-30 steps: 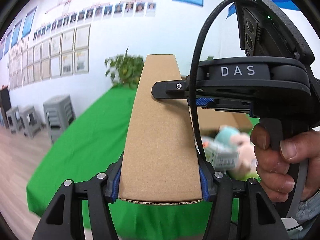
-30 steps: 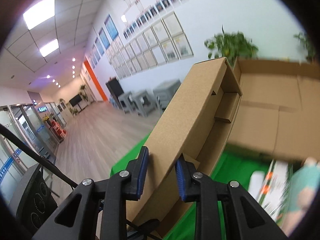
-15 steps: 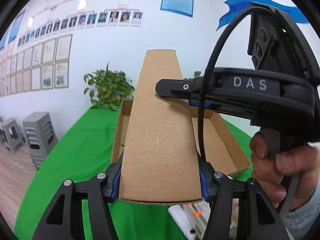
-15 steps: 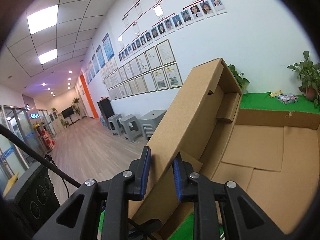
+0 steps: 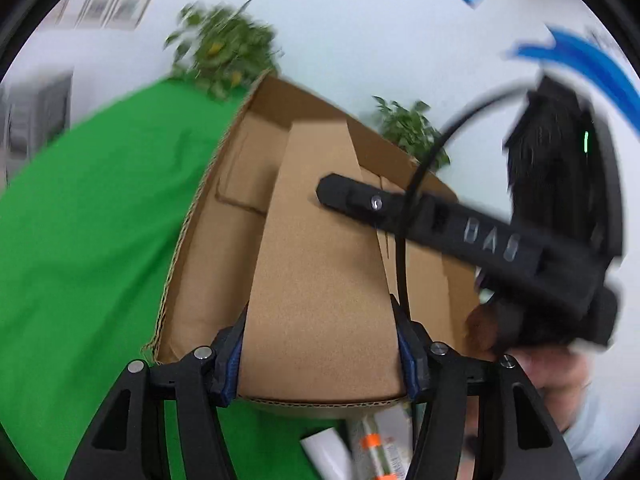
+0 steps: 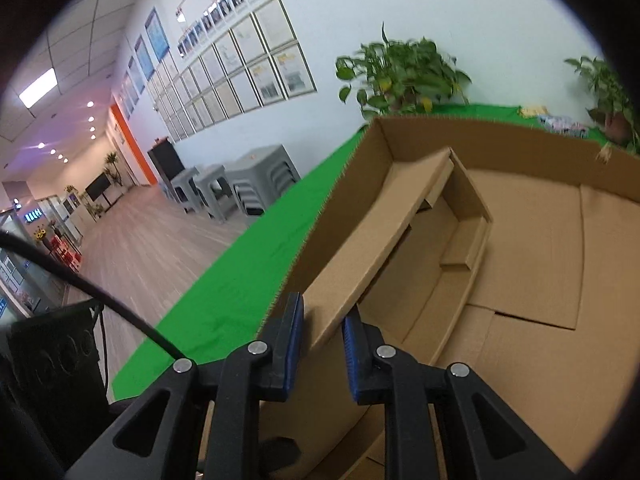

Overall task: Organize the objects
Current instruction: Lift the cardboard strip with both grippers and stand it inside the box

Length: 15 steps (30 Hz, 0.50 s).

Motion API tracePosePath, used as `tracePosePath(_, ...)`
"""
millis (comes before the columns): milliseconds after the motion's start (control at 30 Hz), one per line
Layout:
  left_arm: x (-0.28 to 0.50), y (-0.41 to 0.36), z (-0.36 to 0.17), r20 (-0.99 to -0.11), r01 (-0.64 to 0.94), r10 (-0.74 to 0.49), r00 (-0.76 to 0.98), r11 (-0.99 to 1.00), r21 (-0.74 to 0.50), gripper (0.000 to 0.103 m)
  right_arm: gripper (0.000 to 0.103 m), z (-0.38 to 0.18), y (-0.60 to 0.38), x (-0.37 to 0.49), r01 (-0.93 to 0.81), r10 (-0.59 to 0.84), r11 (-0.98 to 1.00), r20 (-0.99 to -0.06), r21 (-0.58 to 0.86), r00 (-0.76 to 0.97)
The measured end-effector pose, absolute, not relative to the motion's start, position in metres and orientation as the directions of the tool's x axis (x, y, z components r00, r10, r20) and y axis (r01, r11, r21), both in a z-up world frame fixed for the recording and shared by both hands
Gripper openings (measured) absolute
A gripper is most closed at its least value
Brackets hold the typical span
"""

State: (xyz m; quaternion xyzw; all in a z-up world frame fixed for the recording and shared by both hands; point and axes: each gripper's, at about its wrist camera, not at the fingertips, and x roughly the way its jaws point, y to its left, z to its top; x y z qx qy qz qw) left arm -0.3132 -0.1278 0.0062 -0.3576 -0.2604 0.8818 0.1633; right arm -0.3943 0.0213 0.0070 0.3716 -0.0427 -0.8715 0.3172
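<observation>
- Corrugated cardboard everywhere: the narrow cardboard tray (image 5: 320, 280) is now tilted down into the big open cardboard box (image 6: 540, 240); half a second ago it was held up against the wall, well above the box.
- Left wrist view has swung down and gone blurry; the green tablecloth (image 5: 88, 220) fills its left side where the wall was before.
- Left gripper (image 5: 320, 360) is clamped across the near end of the tray, blue pads tight on both edges, same grip as before.
- Right gripper (image 6: 322, 340) pinches one long side wall of the tray between its fingers, grip unchanged.
- Far end of the tray sits in the box's far left corner, just beside the left wall; can't tell if it touches the floor.
- Tray interior shows only its own folded flaps. Box floor visible around the tray is bare flaps.
- White tube with orange band (image 5: 372, 444) lies on the cloth just outside the box's near edge, below the tray.
- Potted plant (image 6: 400, 76) stands behind the box.
</observation>
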Motion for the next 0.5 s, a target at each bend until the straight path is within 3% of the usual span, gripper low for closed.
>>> tracePosePath(500, -0.323, -0.152, 0.021, -0.608, 0.011, 0.292, -0.738, -0.896, -0.444, 0.059, 0.022, 0.012, -0.032, -0.399, 0.615, -0.491, -0.785, -0.683, 0.078, -0.540)
